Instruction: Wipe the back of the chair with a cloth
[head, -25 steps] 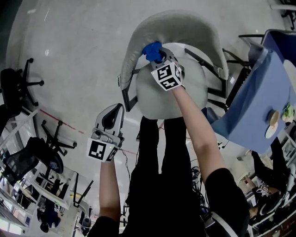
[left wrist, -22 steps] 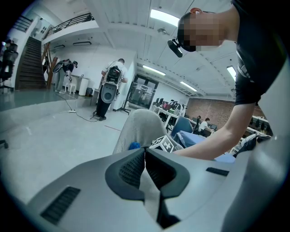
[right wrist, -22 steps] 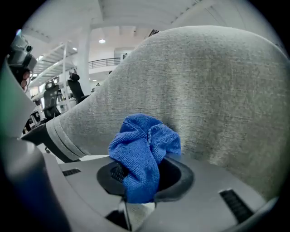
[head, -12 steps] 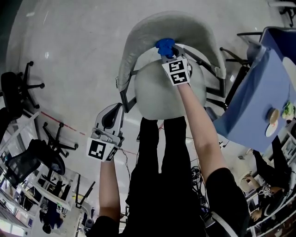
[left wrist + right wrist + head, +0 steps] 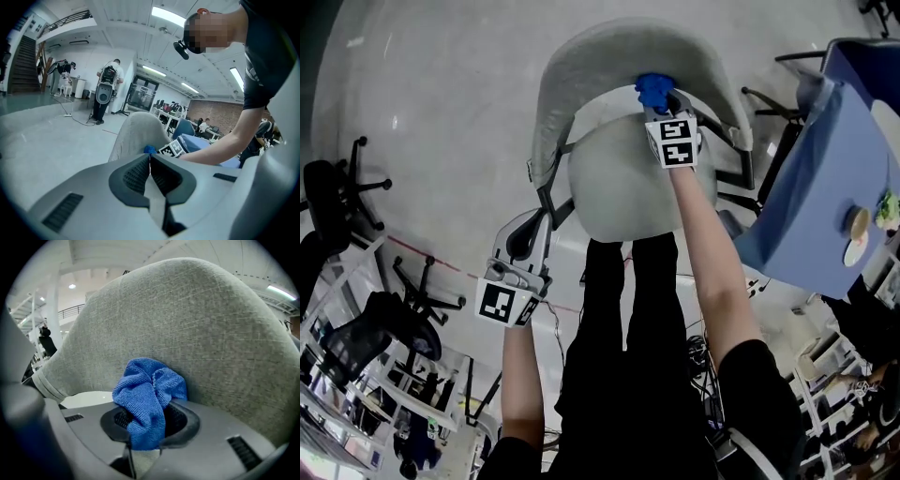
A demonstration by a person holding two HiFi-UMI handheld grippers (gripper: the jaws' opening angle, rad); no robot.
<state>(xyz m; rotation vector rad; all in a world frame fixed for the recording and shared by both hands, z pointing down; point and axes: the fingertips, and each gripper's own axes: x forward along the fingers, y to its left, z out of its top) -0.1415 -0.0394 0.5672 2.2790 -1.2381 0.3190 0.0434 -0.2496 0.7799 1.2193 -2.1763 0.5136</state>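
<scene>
Since a second ago the right gripper [image 5: 662, 103] has slid rightward along the inner face of the chair back [image 5: 581, 66]. It started toward the chair back's left side, passed its middle half a second ago, and is now just right of middle. The blue cloth [image 5: 653, 89] travelled with it, pressed against the chair back. The right forearm now reaches further up.

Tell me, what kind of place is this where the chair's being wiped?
Most likely a big open lab or office hall: a bare polished floor, black office chairs parked at the side, strip lights on a high ceiling, and seated people at desks in the background.
</scene>
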